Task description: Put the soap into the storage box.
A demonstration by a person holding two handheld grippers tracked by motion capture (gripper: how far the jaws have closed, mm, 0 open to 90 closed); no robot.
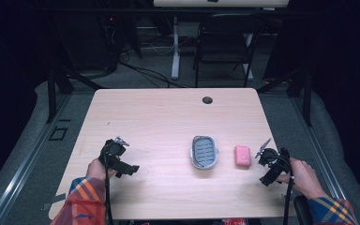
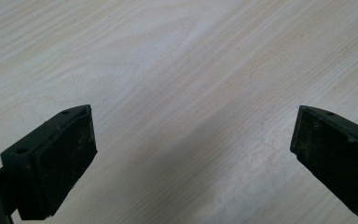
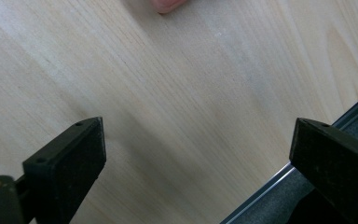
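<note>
A: We have the pink soap bar (image 1: 243,155) lying flat on the wooden table (image 1: 168,117), just right of the grey soap dish (image 1: 204,152), a narrow strip of bare wood between them.

B: And we take the dish as our landmark. Our right gripper (image 1: 268,159) sits right of the dish, past the soap and close beside it, near the table's right edge. In the right gripper view we see its jaws spread wide over bare wood with nothing between them, and a sliver of the soap (image 3: 168,5) at the top.

A: Our left gripper (image 1: 117,157) is well to the left of the dish, far from the soap. Its own view shows jaws standing wide apart, only the tabletop (image 2: 182,70) between them.

B: We see the dish empty, its slotted floor showing.
</note>
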